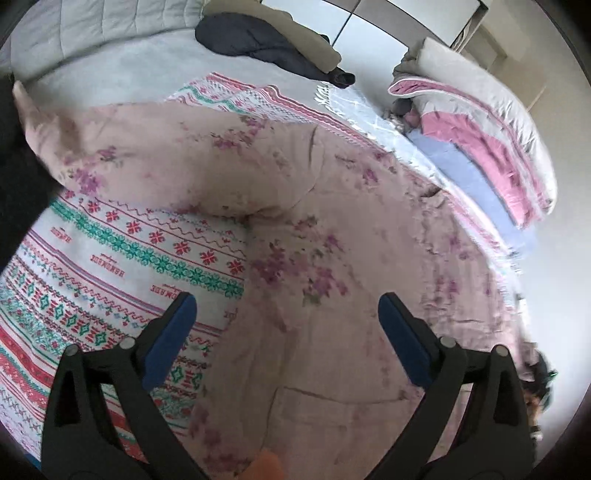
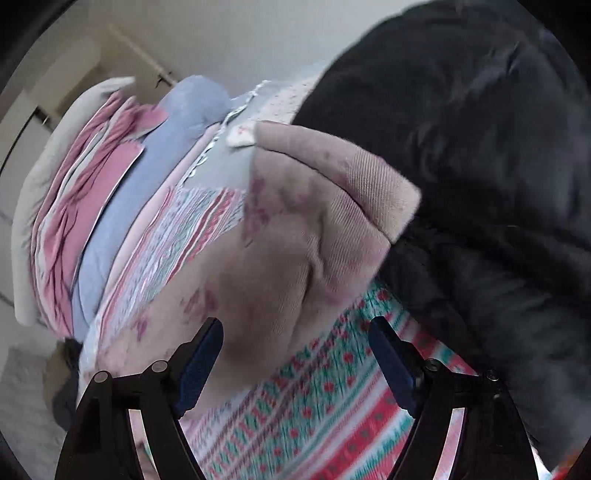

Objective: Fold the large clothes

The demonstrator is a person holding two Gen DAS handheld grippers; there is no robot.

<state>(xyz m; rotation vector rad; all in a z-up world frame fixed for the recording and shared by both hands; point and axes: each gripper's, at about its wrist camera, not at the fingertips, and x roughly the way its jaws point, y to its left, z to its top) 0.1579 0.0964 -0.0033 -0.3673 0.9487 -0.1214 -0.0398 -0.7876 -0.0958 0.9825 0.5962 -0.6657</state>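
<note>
A large pale pink garment with purple flowers (image 1: 332, 229) lies spread on the patterned bed cover (image 1: 122, 254). One sleeve (image 1: 147, 155) stretches to the far left. My left gripper (image 1: 286, 314) hovers open and empty above the garment's lower body. In the right wrist view the same sleeve (image 2: 314, 221) lies in front, its cuff (image 2: 354, 173) near a black garment (image 2: 480, 166). My right gripper (image 2: 295, 339) is open and empty, just short of the sleeve.
A folded pile of pink, blue and grey bedding (image 1: 491, 147) sits at the bed's far right edge, also in the right wrist view (image 2: 103, 206). A dark jacket and a tan garment (image 1: 266, 40) lie at the far side. Wardrobe doors (image 1: 376, 22) stand beyond.
</note>
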